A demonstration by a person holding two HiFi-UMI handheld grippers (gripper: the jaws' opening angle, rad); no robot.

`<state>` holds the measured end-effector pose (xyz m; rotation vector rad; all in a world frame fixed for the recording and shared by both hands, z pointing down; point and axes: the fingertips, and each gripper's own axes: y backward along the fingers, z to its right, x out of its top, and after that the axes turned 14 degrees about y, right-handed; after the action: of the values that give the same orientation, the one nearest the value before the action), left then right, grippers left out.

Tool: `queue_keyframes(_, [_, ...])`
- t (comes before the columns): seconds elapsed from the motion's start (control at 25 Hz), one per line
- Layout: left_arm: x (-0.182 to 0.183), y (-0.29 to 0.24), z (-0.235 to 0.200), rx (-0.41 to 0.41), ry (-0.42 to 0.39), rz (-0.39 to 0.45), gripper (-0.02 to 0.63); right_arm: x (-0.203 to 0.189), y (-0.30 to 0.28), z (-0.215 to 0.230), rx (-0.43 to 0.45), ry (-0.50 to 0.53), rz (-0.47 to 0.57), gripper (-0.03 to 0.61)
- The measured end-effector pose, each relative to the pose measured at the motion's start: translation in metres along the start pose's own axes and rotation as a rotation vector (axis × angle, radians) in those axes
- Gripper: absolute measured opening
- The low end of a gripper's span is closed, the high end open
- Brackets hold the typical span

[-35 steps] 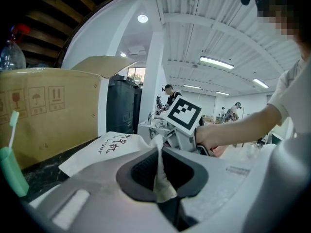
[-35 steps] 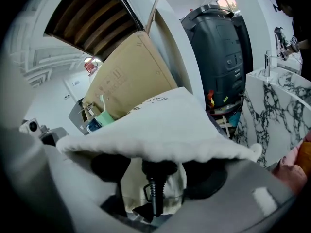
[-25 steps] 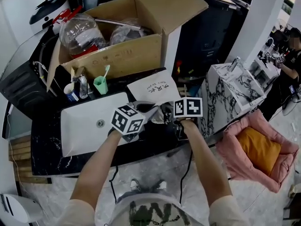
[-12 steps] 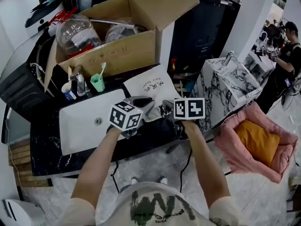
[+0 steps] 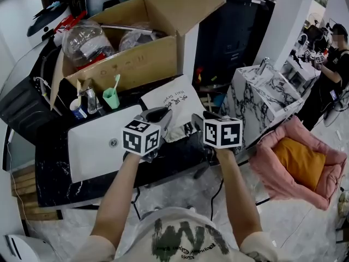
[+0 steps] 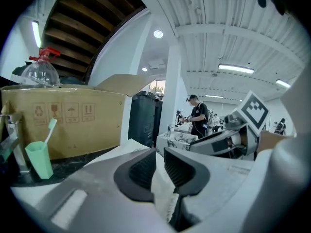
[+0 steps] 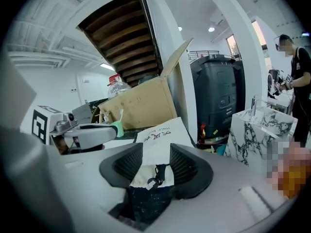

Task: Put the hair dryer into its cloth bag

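The white cloth bag point(image 5: 173, 103) with black print lies on the black counter point(image 5: 54, 173), its near edge lifted. My left gripper point(image 5: 158, 115) pinches that edge; in the left gripper view the white cloth point(image 6: 160, 183) sits between nearly closed pads, which have just been opening slightly. My right gripper point(image 5: 198, 122) is at the edge beside it. Its jaws have just been closing, and the hem with a black drawstring loop point(image 7: 154, 176) hangs in the gap, apart from the pads. A dark object with a hanging cord point(image 5: 203, 170), apparently the hair dryer, lies mostly hidden under my right hand.
A white sink point(image 5: 92, 146) is set in the counter to the left. Behind it stand a green cup with a toothbrush point(image 5: 112, 97) and an open cardboard box point(image 5: 131, 56). A marble pedestal point(image 5: 262, 100) and a pink cushion bed point(image 5: 302, 168) are at the right.
Both grippers have risen and lifted the bag's near edge off the counter. The right gripper's jaws have narrowed around the hem.
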<state>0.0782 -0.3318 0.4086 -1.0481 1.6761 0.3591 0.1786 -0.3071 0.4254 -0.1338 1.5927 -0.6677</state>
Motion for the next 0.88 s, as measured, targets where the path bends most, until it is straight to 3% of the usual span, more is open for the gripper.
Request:
queue_keyframes(0.36, [0.018, 0.022, -0.009, 0.104, -0.011, 0.098, 0.058, 0.023, 0.018, -0.005, -0.041, 0.067, 0.111, 0.094])
queue_keyframes(0.52, [0.021, 0.031, -0.015, 0.138, -0.041, 0.099, 0.033, 0.03, 0.023, -0.005, -0.079, 0.113, 0.134, 0.006])
queue_keyframes(0.88, [0.029, 0.048, -0.022, 0.185, -0.05, 0.115, 0.005, 0.043, 0.038, -0.009, -0.094, 0.153, 0.182, -0.002])
